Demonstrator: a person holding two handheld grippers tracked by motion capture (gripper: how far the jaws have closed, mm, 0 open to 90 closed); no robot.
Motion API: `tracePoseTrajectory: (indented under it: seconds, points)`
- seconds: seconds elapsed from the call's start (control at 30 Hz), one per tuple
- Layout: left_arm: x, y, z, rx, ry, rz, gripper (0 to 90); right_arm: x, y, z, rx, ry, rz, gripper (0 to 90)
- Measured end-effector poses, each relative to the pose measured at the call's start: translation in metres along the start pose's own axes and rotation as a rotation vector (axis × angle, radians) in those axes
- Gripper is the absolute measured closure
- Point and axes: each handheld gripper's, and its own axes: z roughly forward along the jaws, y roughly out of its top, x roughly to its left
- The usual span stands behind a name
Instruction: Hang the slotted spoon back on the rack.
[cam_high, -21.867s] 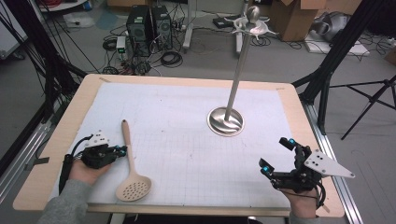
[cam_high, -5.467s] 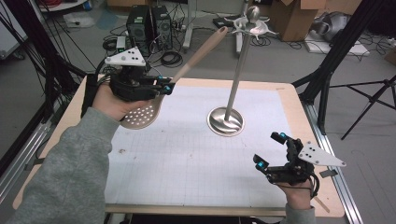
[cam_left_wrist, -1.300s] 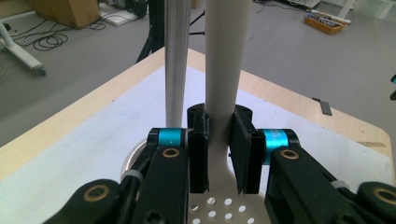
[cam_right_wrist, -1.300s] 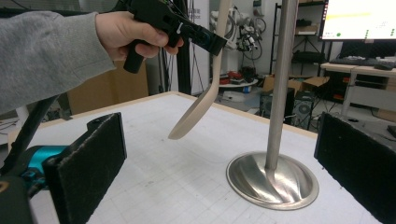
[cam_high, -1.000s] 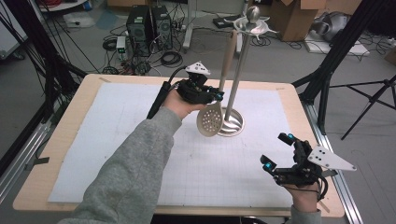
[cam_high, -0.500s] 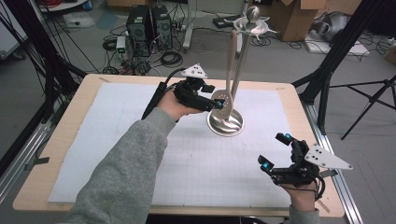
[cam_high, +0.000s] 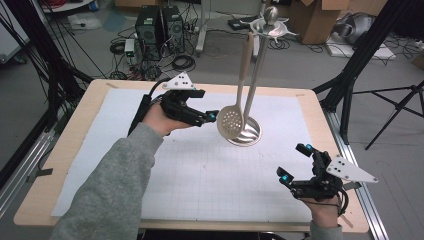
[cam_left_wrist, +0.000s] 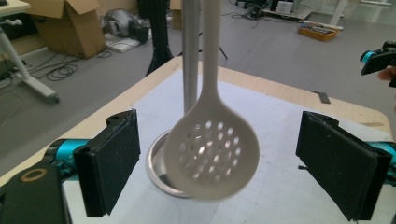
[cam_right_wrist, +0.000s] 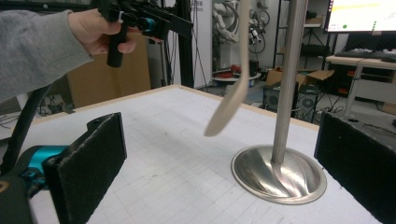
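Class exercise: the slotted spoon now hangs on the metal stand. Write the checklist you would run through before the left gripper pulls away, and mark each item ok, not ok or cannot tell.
1. Slotted spoon hangs from the stand, bowl off the table: ok.
2. Spoon's hole seated on the hook: cannot tell.
3. Left gripper has just been opening; its pads stand clear of the spoon: ok.
4. Spoon at rest, not swinging: cannot tell.
5. Right gripper open, well apart from the stand: ok.

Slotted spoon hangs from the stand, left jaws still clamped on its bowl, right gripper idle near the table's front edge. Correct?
Not quite. The left gripper has let go: its jaws have just been opening and stand wide apart, clear of the slotted spoon, as the left gripper view shows. The spoon hangs from the stand; the right gripper idles near the front edge.
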Motion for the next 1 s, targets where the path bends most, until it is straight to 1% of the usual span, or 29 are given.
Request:
tracePoseTrajectory:
  seconds: [0.03,0.07,0.2,0.23,0.3,0.37,0.43,0.5,0.53,0.6,0.63,0.73,0.87,0.9,0.93,0.97,1.0]
  points:
    - [0.0,-0.002,-0.003,0.005,0.0,-0.004,14.3,-0.001,0.0,0.001,-0.003,0.002,-0.012,1.1]
    - [0.0,-0.005,-0.004,0.007,-0.004,-0.009,14.4,0.0,-0.001,0.001,0.003,0.005,-0.002,1.1]
    - [-0.003,-0.017,-0.009,0.016,-0.013,-0.015,14.4,0.0,-0.002,0.004,0.011,0.01,-0.007,1.1]
    - [-0.004,-0.02,-0.011,0.012,-0.011,-0.012,14.4,0.0,-0.002,0.004,0.013,0.011,-0.003,1.1]
    - [-0.005,-0.024,-0.014,0.0,-0.007,-0.021,14.4,0.0,-0.002,0.004,0.01,0.01,-0.006,1.1]
    - [-0.005,-0.028,-0.019,-0.002,0.004,-0.015,14.4,0.001,-0.002,0.005,0.013,0.012,-0.007,1.1]
    - [-0.005,-0.031,-0.024,-0.016,0.013,-0.025,14.4,0.002,-0.002,0.005,0.014,0.012,-0.009,1.1]
    - [-0.005,-0.035,-0.03,-0.03,0.023,-0.027,14.5,0.003,-0.001,0.005,0.015,0.011,-0.011,1.1]
    - [-0.005,-0.036,-0.033,-0.033,0.032,-0.022,14.6,0.004,-0.001,0.005,0.017,0.015,-0.012,1.1]
    - [-0.006,-0.04,-0.039,-0.039,0.065,-0.016,15.7,0.005,0.0,0.005,0.013,0.013,-0.014,1.1]
    - [-0.006,-0.042,-0.041,-0.05,0.072,-0.017,16.2,0.005,0.0,0.005,0.014,0.012,-0.016,1.1]
    - [-0.008,-0.047,-0.048,-0.058,0.104,-0.006,16.0,0.006,0.0,0.006,0.016,0.011,-0.019,1.1]
    - [-0.01,-0.054,-0.06,-0.082,0.112,-0.012,15.4,0.007,0.001,0.006,0.021,0.014,-0.024,1.1]
    - [-0.01,-0.056,-0.062,-0.087,0.112,-0.02,15.3,0.007,0.0,0.007,0.02,0.015,-0.025,1.1]
    - [-0.01,-0.059,-0.065,-0.095,0.121,-0.022,15.2,0.007,0.0,0.007,0.02,0.013,-0.027,1.1]
    - [-0.01,-0.061,-0.067,-0.105,0.127,-0.02,15.2,0.007,0.0,0.007,0.023,0.012,-0.022,1.1]
    - [-0.008,-0.064,-0.07,-0.122,0.122,-0.028,15.2,0.007,0.0,0.007,0.021,0.011,-0.024,1.1]
